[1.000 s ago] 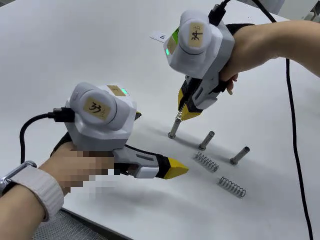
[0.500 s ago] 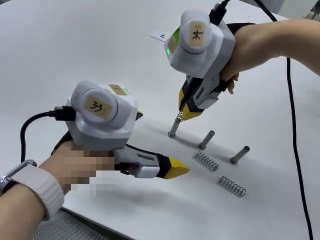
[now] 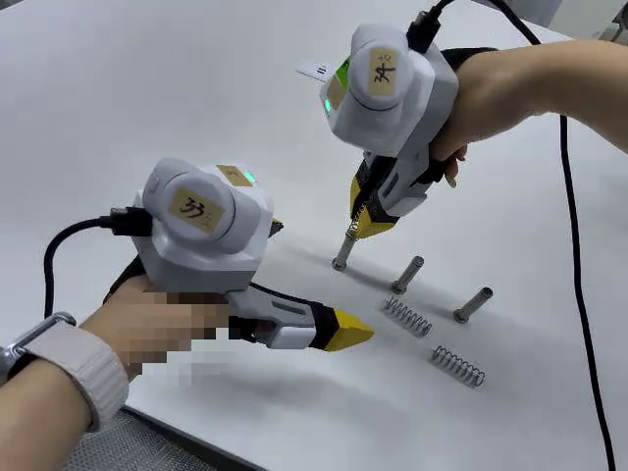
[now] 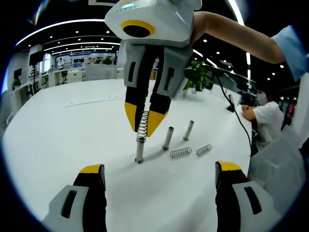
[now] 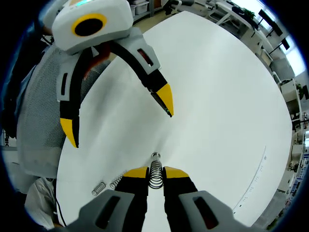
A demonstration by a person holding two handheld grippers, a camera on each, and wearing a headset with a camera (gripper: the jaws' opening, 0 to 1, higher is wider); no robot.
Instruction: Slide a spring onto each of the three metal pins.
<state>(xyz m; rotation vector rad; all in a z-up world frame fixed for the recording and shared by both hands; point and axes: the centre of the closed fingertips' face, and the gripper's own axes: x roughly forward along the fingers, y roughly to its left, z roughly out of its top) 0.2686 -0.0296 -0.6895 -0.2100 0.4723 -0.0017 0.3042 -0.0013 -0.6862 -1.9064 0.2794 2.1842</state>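
Three metal pins stand in a row on the white table: the left pin [image 3: 341, 253], the middle pin [image 3: 406, 275] and the right pin [image 3: 473, 304]. My right gripper [image 3: 365, 224] is shut on a spring [image 5: 155, 174] held upright, with its lower end at the top of the left pin [image 4: 140, 150]. Two more springs lie flat by the pins, one nearer [image 3: 406, 317] and one further right [image 3: 457, 366]. My left gripper [image 3: 348, 332] hovers open and holds nothing, low over the table and short of the pins.
A black cable [image 3: 579, 294] trails across the table on the right. A small white label [image 3: 314, 71] lies at the back. The table's front edge [image 3: 177, 432] runs below my left hand.
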